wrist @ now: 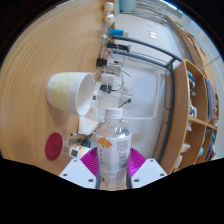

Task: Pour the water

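We look forward along our gripper point(115, 168) across a pale wooden table point(40, 70), the largest thing in view, with a grey metal rack point(150, 60) of cables and small gadgets beyond it and wooden shelving point(195, 110) off to one side. A white cup point(72, 92) hangs tipped on its side in the air just beyond the fingers, its open mouth turned toward the rack; we cannot make out what holds it there. Nearer, on the table beside the fingers, lies a small round pink object point(54, 147), possibly a lid. Between the fingers stands a clear plastic water bottle point(114, 150), upright, white cap on, label banded around its middle, water seemingly filling most of it. The magenta pads point(91, 161) press against both sides of the bottle, so the tongs are clamped on it. We judge this grip is meant to carry the bottle toward the cup for pouring, though the cap appears not yet removed.
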`<state>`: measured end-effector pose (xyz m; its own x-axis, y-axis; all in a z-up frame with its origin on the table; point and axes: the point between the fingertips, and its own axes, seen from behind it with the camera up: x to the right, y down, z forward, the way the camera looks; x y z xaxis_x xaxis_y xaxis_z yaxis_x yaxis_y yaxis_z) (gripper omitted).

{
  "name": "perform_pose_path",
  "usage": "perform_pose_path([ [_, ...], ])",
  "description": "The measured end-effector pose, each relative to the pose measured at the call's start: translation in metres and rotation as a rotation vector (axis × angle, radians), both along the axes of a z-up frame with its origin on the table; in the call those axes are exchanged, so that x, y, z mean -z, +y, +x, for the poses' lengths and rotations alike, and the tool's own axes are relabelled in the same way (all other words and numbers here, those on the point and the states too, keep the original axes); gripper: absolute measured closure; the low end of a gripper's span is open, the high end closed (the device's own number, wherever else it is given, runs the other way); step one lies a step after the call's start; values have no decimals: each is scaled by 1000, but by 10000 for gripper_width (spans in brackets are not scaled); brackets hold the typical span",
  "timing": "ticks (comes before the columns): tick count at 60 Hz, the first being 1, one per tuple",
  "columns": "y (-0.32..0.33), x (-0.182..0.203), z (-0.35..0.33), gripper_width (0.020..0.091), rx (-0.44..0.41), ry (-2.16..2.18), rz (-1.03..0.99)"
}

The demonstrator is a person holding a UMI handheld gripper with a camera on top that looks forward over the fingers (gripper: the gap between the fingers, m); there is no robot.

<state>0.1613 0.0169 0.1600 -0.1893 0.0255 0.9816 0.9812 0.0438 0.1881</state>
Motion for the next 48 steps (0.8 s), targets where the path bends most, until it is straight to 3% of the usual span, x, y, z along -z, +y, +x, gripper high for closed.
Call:
perform_pose_path([
  [14, 13, 3, -23, 753, -50, -356, 20],
  [29, 20, 10, -27, 753, -35, -461, 13],
  [39, 17, 8, -24, 752, -29, -399, 10],
  [48, 9, -12, -8, 753, -7, -30, 13],
])
